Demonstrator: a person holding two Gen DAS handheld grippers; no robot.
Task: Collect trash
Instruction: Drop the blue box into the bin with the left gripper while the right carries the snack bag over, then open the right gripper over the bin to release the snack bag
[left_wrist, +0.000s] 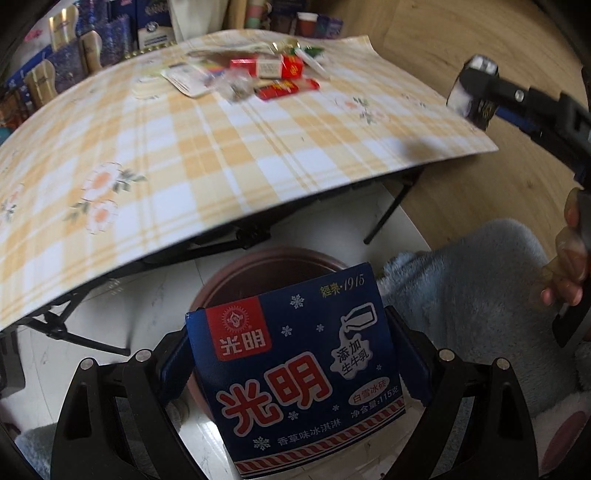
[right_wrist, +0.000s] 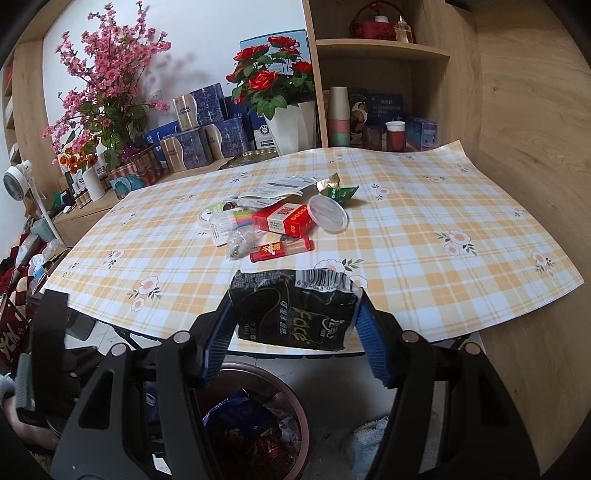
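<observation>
A flat blue cardboard ice-cream box (left_wrist: 295, 373), printed with red characters and snowflakes, is held between the pads of the left tongs (left_wrist: 295, 369) directly above the round brown waste bin (left_wrist: 236, 273) that stands on the pale floor under the tabletop's (left_wrist: 229, 147) near edge. A crumpled black plastic tissue packet (right_wrist: 295, 310), glossy and torn along its top, is clamped by the right tongs (right_wrist: 295, 321) between ribbed blue pads over the front edge of the yellow-and-white checked, flower-printed covering. The bin is seen below it, already holding wrappers. More litter is left in a loose heap at mid-tabletop: a red cardboard carton (right_wrist: 286, 220), a clear round plastic lid (right_wrist: 328, 214), a slim red tube-like pack (right_wrist: 280, 249), foil and paper wrappers. Since the stiff, wide box nearly spans the bin's mouth, it could be caught on the rim or tipped out onto the floor if released off-centre. The light, slack packet could be deflected by the tabletop edge if let go too early.
</observation>
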